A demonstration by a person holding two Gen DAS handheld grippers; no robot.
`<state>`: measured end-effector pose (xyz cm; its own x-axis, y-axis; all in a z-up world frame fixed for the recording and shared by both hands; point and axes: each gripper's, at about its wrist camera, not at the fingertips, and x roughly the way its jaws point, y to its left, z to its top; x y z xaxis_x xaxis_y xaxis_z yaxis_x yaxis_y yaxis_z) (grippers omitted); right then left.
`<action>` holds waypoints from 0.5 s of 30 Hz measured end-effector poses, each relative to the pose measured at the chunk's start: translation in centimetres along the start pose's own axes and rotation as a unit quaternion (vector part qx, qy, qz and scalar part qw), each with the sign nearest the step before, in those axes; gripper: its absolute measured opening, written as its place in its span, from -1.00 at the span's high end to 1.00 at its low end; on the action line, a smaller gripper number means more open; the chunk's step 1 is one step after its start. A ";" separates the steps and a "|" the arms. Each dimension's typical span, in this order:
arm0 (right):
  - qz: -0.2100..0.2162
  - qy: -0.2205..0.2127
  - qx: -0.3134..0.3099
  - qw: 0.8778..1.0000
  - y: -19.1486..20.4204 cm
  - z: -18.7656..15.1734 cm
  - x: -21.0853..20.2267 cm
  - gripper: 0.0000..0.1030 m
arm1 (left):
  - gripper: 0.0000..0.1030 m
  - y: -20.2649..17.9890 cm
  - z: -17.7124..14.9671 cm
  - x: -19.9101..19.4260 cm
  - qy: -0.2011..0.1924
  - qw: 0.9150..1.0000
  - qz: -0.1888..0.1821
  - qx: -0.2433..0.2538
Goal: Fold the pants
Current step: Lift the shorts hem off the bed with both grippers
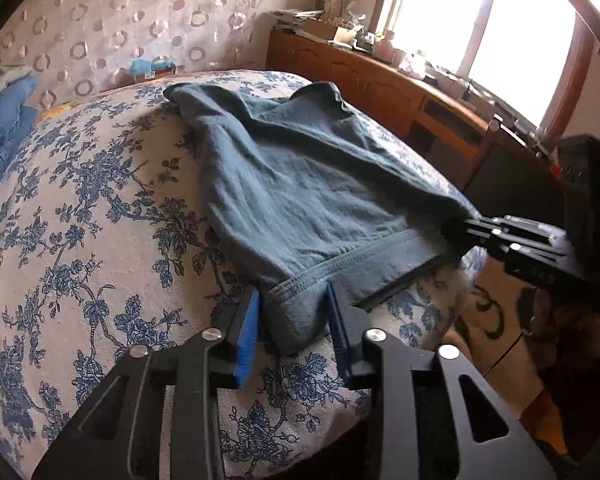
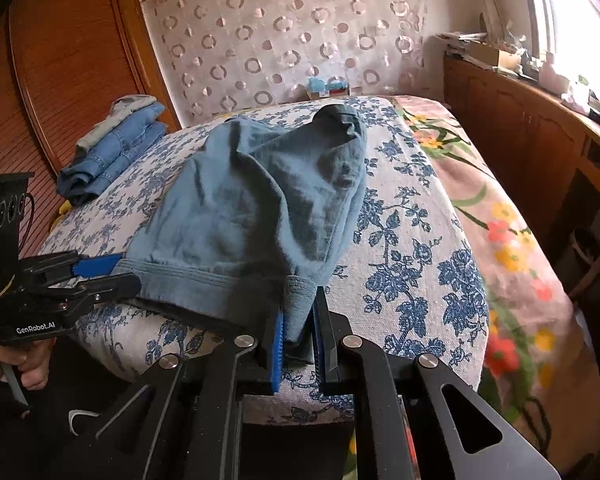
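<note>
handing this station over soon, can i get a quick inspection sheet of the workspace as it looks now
surface: bed with a blue floral cover; a pink flowered blanket lies along its window side
job's things: teal pants spread on the cover, waistband nearest the cameras
clutter: stack of folded jeans at the far corner of the bed; small blue box by the curtain
grippers: left hand-held gripper straddles one waistband corner, pads apart from the cloth; right hand-held gripper is clamped on the other corner
cables: thin dark cable on the left gripper body
surroundings: patterned curtain, wooden sideboard loaded with items under a bright window, wooden wardrobe
</note>
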<state>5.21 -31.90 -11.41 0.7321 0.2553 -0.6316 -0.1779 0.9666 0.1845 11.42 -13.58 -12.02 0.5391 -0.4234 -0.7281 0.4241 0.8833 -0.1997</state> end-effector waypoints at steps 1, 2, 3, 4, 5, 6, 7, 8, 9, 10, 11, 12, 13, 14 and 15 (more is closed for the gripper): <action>-0.003 0.002 0.001 1.000 -0.1 -0.1 0.1 0.58 | 0.52 -0.1 0.0 -0.1 0.000 1.000 -0.001 0.003; -0.006 0.006 0.002 1.000 -0.2 -0.1 0.3 0.55 | 0.56 0.0 0.1 -0.1 -0.001 1.000 -0.003 0.004; -0.002 0.006 0.005 1.000 -0.3 -0.1 0.3 0.54 | 0.59 0.0 0.2 -0.2 -0.001 1.000 -0.006 0.004; 0.001 0.008 0.007 1.000 -0.5 0.0 0.3 0.52 | 0.62 -0.1 0.2 -0.3 -0.002 1.000 -0.007 0.005; 0.005 0.011 0.009 1.000 -0.5 0.1 0.3 0.52 | 0.65 -0.2 0.3 -0.5 -0.005 1.000 -0.008 0.006; 0.006 0.012 0.009 1.000 -0.5 0.1 0.3 0.52 | 0.66 -0.2 0.4 -0.6 -0.007 1.000 -0.009 0.006; 0.008 0.013 0.010 1.000 -0.5 0.1 0.3 0.52 | 0.68 -0.2 0.5 -0.8 -0.009 1.000 -0.010 0.006; 0.013 0.014 0.009 1.000 -0.4 0.1 0.3 0.52 | 0.69 -0.2 0.6 -1.1 -0.013 1.000 -0.010 0.006; 0.018 0.016 0.006 1.000 -0.4 0.1 0.3 0.55 | 0.69 -0.2 0.8 -1.5 -0.018 1.000 -0.014 0.005; 0.023 0.015 0.002 1.000 -0.3 0.2 0.2 0.73 | 0.71 -0.1 1.0 -1.8 -0.021 1.000 -0.016 0.004; 0.034 0.014 0.001 0.999 -0.2 0.3 0.1 0.77 | 0.72 -0.1 1.1 -2.2 -0.027 1.000 -0.015 0.005; 0.045 0.010 0.001 0.999 0.0 0.5 -0.2 0.79 | 0.72 -0.1 1.4 -2.9 -0.035 0.999 -0.012 0.007; 0.047 0.003 -0.003 0.999 0.2 0.7 -0.6 0.80 | 0.73 -0.1 1.6 -3.3 -0.040 0.999 -0.012 0.006; 0.047 -0.007 -0.010 0.999 0.5 1.0 -1.2 0.80 | 0.73 0.0 2.0 -4.2 -0.051 0.999 -0.014 0.004; 0.052 -0.016 -0.015 0.998 0.9 1.4 -1.8 0.80 | 0.73 0.0 2.3 -4.9 -0.060 0.998 -0.013 0.003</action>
<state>4.67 -31.57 -9.03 0.7291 0.3545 -0.5854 -0.2740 0.9350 0.2251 10.45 -11.97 -6.99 0.6103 -0.4674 -0.6396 0.4439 0.8705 -0.2126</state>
